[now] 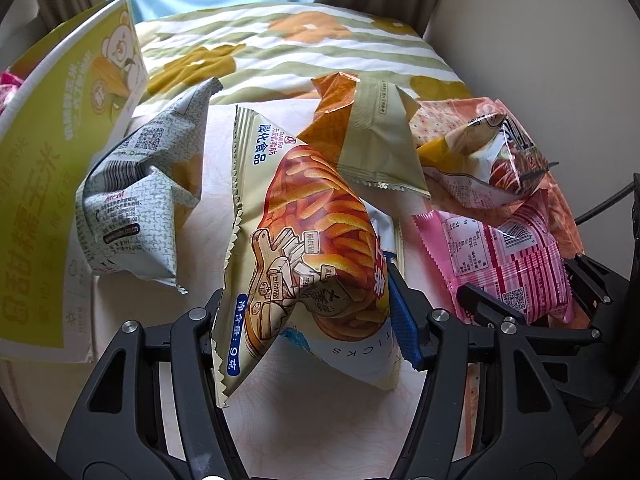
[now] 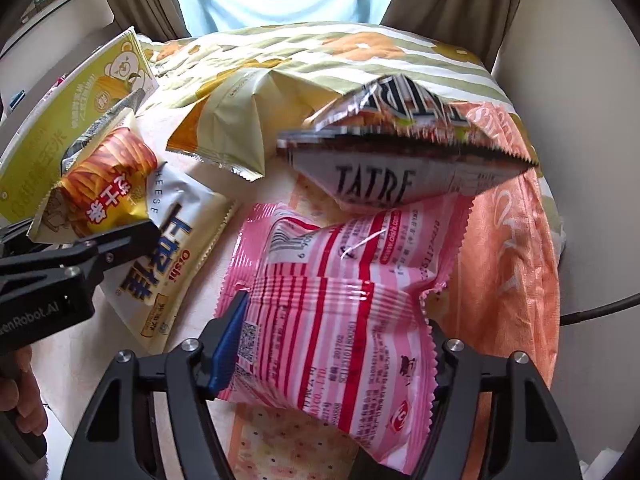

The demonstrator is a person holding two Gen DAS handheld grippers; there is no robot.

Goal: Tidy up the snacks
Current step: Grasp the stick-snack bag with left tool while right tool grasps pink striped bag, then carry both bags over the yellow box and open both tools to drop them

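Note:
My left gripper point(image 1: 308, 320) is shut on a beige and orange snack stick packet point(image 1: 304, 224) and holds it upright above the table; it also shows in the right wrist view point(image 2: 100, 184). My right gripper point(image 2: 332, 344) is shut on a pink striped snack packet point(image 2: 344, 300), which also shows in the left wrist view point(image 1: 508, 252). A grey printed packet point(image 1: 140, 200) lies to the left. A beige and orange packet point(image 1: 372, 136), a dark "TATRE" packet point(image 2: 400, 152) and a white cheese stick packet point(image 2: 172, 248) lie around them.
A tall green and white corn box point(image 1: 60, 152) stands open at the left. A large orange bag point(image 2: 508, 248) lies under the pile at the right. A striped floral cushion point(image 1: 280, 48) sits behind the table. A black cable point(image 2: 600, 308) runs at the right.

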